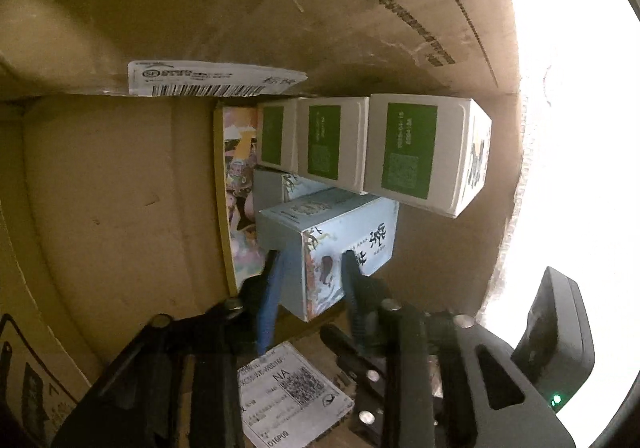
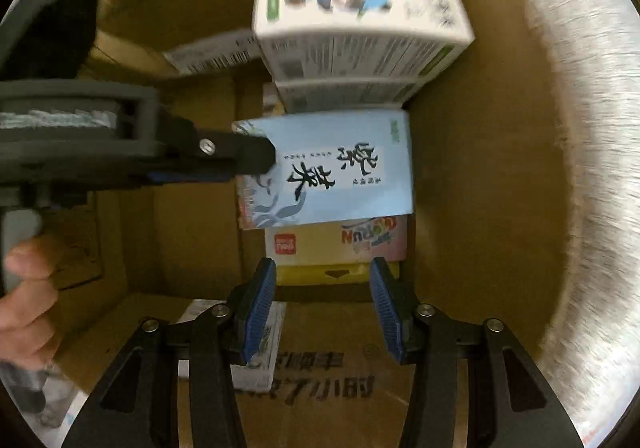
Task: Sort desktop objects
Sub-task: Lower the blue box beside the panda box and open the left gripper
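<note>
Both views look into a cardboard box (image 1: pixel 120 188). My left gripper (image 1: pixel 310 260) is shut on a light blue carton with black calligraphy (image 1: pixel 336 244), holding it inside the box against the other packed cartons. The same carton (image 2: pixel 340 168) shows in the right wrist view with the left gripper (image 2: pixel 256 158) clamped on its left end. My right gripper (image 2: pixel 322 280) is open and empty, above the box's near side. White cartons with green labels (image 1: pixel 416 152) stand in a row beyond the blue one; they also show in the right wrist view (image 2: pixel 360 20).
A flat yellow and pink colourful pack (image 2: pixel 340 244) lies under the blue carton, and shows as a thin edge in the left wrist view (image 1: pixel 238 188). A white shipping label (image 1: pixel 212 78) hangs on the far box wall. Another label (image 1: pixel 288 388) lies on the box floor.
</note>
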